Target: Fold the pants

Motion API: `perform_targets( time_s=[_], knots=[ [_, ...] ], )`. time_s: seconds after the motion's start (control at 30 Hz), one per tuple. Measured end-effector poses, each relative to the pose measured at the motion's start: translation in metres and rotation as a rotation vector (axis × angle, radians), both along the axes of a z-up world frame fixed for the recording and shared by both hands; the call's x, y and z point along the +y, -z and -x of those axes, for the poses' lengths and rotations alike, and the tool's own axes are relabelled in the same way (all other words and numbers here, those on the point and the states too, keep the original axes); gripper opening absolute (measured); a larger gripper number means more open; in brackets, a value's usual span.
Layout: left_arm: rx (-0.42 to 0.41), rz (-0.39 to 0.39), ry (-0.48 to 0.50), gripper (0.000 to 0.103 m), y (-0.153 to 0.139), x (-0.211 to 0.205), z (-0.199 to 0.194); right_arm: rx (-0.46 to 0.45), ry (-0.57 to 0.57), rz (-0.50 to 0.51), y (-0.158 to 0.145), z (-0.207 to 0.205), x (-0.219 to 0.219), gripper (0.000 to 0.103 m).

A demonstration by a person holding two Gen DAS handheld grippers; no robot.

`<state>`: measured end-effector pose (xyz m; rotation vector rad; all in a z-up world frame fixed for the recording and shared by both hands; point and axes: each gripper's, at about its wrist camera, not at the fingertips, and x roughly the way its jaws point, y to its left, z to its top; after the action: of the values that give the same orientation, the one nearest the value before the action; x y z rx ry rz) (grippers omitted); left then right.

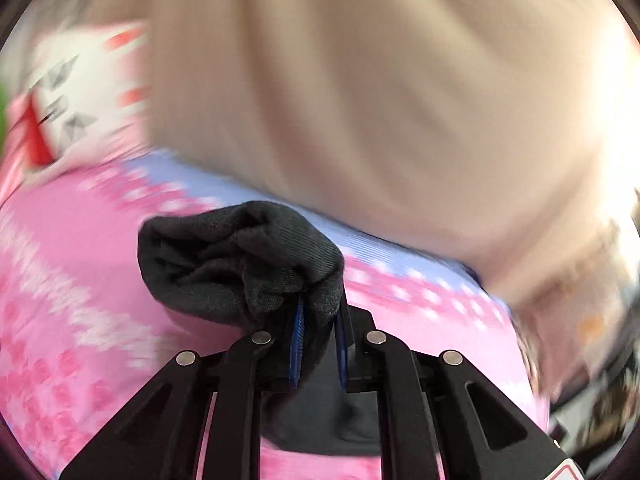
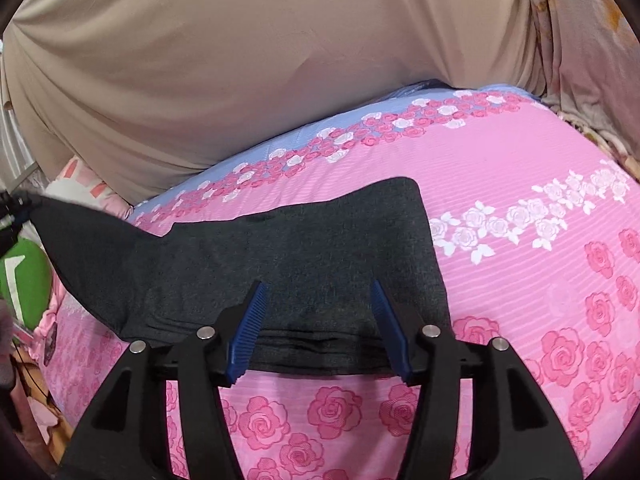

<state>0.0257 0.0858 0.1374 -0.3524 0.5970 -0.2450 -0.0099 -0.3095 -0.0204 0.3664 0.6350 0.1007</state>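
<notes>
Dark grey pants [image 2: 300, 240] lie on a pink rose-patterned bedsheet [image 2: 500, 184]. One end of them is pulled up to a point at the far left of the right wrist view, where the left gripper [image 2: 14, 208] holds it. In the blurred left wrist view, the left gripper [image 1: 320, 300] is shut on a bunched wad of the pants [image 1: 240, 256], with fabric wrapped over its blue pads. My right gripper [image 2: 319, 286] stands open just above the near folded edge of the pants. Its blue pads [image 2: 248, 332] are spread apart and press on nothing.
A large beige cloth [image 2: 240, 60] hangs or lies behind the bed. The sheet has a blue band with roses [image 2: 280, 148] along the far edge. A green object [image 2: 24, 280] and a white and red cushion [image 1: 80, 80] sit at the left.
</notes>
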Motion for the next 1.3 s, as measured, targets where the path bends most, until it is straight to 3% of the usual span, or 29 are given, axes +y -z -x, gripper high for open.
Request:
perform_targets(
  time_s=[0.1,0.17,0.2,0.3,0.4,0.5,0.6,0.8,0.87,0.93,0.97,1.07,1.2,1.3],
  knots=[
    [0.036,-0.040,0.171,0.025,0.015,-0.071,0.000,0.006,-0.006,-0.040,0.003,0.000,-0.005,0.054],
    [0.087,-0.073,0.279,0.066,0.044,-0.114,-0.003,0.006,-0.012,-0.061,0.004,0.000,-0.008,0.059],
    [0.110,-0.097,0.286,0.070,0.063,-0.130,-0.002,0.007,-0.010,-0.081,0.005,0.001,-0.011,0.060],
    [0.131,-0.149,0.282,0.070,0.091,-0.143,0.004,0.016,-0.029,-0.124,0.008,0.000,-0.016,0.061],
    [0.162,-0.134,0.270,0.074,0.101,-0.130,0.007,0.027,-0.048,-0.143,0.008,-0.003,-0.016,0.061],
    [0.145,-0.184,0.198,0.074,0.106,-0.102,0.011,0.038,-0.102,-0.130,0.002,-0.016,-0.005,0.062],
    [0.116,-0.239,0.105,0.076,0.114,-0.078,0.018,0.052,-0.157,-0.185,-0.005,-0.043,0.006,0.067],
    [0.171,-0.212,0.051,0.077,0.142,-0.027,0.028,0.185,-0.173,-0.272,0.016,-0.115,0.019,0.075],
    [0.177,-0.198,0.048,0.077,0.148,-0.014,0.035,0.182,-0.149,-0.255,0.020,-0.122,0.025,0.076],
    [0.181,-0.195,0.054,0.077,0.155,-0.006,0.039,0.196,-0.173,-0.228,0.018,-0.126,0.036,0.042],
    [0.183,-0.196,0.059,0.077,0.158,-0.004,0.040,0.195,-0.183,-0.247,0.015,-0.128,0.040,0.035],
    [0.187,-0.199,0.073,0.077,0.162,-0.003,0.042,0.140,-0.222,-0.194,-0.017,-0.127,0.068,0.031],
    [0.195,-0.174,0.099,0.077,0.162,-0.008,0.040,-0.063,-0.321,-0.180,-0.109,-0.107,0.103,0.030],
    [0.182,-0.164,0.134,0.077,0.156,-0.014,0.044,-0.191,-0.294,-0.109,-0.153,-0.080,0.100,0.030]
  ],
)
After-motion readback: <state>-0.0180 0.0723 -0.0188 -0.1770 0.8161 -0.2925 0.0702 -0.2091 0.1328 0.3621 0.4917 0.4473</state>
